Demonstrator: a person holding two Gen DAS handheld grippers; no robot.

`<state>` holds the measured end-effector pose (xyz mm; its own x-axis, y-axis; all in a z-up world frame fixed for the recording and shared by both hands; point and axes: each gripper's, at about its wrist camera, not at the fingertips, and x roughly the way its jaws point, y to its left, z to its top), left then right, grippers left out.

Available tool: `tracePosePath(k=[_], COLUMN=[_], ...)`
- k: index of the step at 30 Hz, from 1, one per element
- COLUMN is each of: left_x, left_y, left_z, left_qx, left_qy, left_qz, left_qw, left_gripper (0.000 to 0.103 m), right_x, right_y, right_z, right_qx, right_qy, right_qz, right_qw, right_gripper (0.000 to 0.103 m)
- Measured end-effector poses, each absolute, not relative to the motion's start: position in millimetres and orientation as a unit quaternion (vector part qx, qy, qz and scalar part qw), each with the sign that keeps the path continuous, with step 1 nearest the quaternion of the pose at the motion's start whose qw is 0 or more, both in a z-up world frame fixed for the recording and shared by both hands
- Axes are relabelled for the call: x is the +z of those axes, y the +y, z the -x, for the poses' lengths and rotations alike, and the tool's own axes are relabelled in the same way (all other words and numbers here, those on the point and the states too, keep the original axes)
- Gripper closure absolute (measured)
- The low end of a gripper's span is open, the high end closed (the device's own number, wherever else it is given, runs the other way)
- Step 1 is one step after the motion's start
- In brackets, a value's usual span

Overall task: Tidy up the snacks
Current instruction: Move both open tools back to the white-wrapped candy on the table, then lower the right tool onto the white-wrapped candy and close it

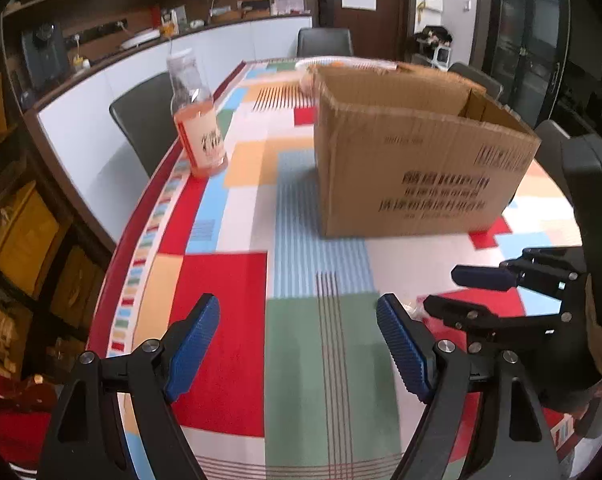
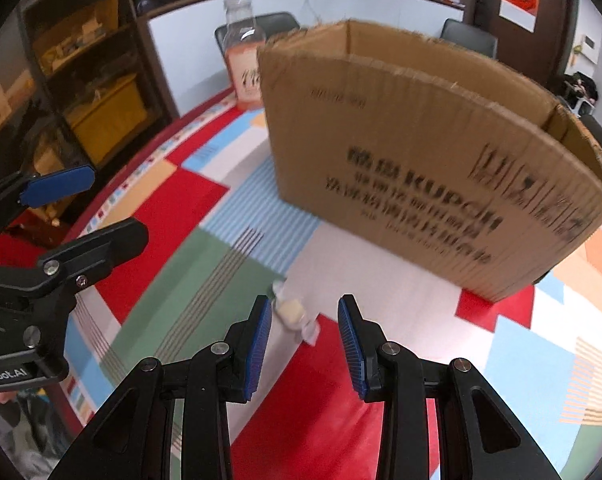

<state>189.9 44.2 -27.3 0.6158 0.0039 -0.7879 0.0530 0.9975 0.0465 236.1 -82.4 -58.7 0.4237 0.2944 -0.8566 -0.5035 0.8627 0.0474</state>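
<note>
Between the blue pads of the right gripper [image 2: 304, 332]: a small wrapped snack [image 2: 295, 312], pale and clear-wrapped, flat on the patchwork tablecloth [image 2: 205, 268], pads narrowly apart and not touching it. Left gripper [image 1: 299, 344] wide, nothing between its pads, only bare cloth below. Both grippers side by side, near each other, low over the near part of the table. Beyond them, an open strip of cloth, then the cardboard box [image 1: 417, 172] upright, top flaps open, printed face toward the grippers, well apart from the snack. Left of the box, free cloth up to a tall bottle [image 1: 199, 128] with orange liquid, upright just beside the red border of the table edge [image 1: 141, 216]. Past that edge, a dark chair [image 1: 145, 128], a white counter front and shelving. Right of the box, more bare cloth
</note>
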Motion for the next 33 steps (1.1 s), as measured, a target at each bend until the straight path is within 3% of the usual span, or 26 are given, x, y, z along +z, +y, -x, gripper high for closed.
tracePosePath(k=[30,33], left_x=[-76,-75], left_y=[59,59], left_z=[-207,-207], left_qx=[0.007,0.007], left_qy=[0.494,0.494], left_qz=[-0.004,-0.004], left_qw=[0.869,0.87], left_gripper=[0.022,0.022], right_x=[-100,-101], right_y=[-53,-51], right_z=[-267,-266], right_qx=[0.253,0.256], right_qy=[0.525,0.522], right_qz=[0.164,0.166], right_qw=[0.796,0.797], right_gripper=[0.068,0.073])
